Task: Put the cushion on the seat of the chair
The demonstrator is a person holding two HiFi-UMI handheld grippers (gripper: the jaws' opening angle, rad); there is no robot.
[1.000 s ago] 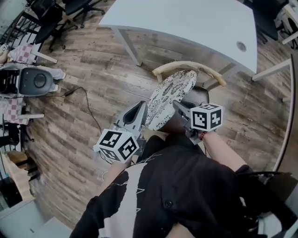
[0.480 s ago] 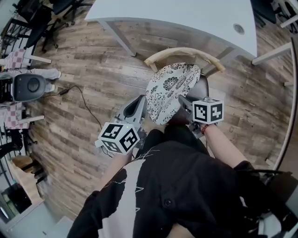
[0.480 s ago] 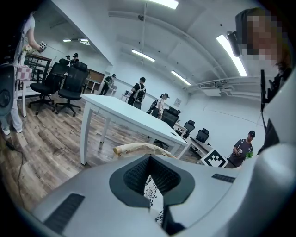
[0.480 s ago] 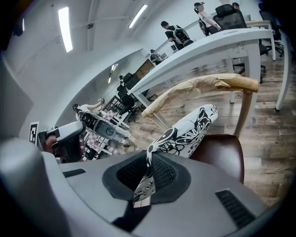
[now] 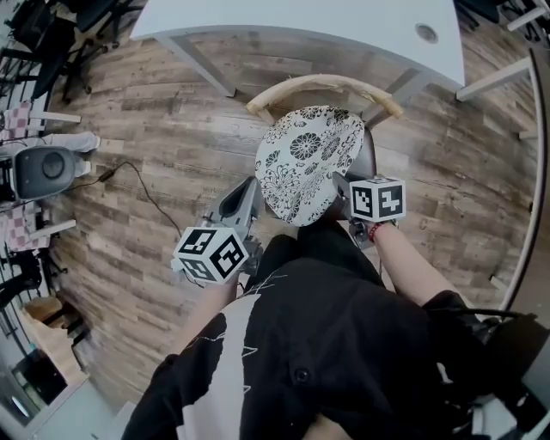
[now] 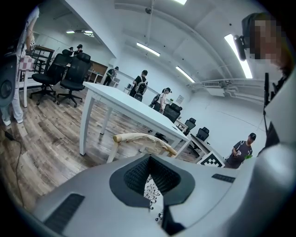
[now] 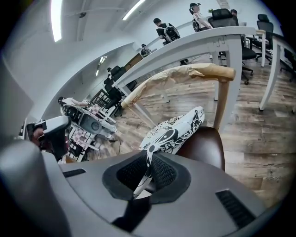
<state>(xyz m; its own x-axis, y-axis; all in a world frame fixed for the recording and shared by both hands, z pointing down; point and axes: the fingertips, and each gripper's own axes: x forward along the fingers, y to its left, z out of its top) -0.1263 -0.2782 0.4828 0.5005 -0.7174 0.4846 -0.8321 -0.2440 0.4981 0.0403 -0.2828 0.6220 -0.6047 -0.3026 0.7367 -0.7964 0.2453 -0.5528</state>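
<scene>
On the left, the left gripper point(image 5: 252, 194) has its two jaws squeezed together on the left edge of the cushion point(image 5: 309, 163). In the left gripper view a thin bit of the black and white cloth shows pinched between the dark pads. The cushion is round with black flowers on white. It sits between the two grippers, in front of the person, tilted over the chair point(image 5: 322, 83). Its far edge is close to the chair's curved wooden back. The brown seat point(image 7: 206, 146) peeks out under the cushion's right side, and I cannot tell if the cushion touches it. On the right, the right gripper point(image 5: 341, 184) has its jaws shut tight on the cushion's right edge, with the cloth squashed between its pads. A white table point(image 5: 292, 17) stands behind the chair.
</scene>
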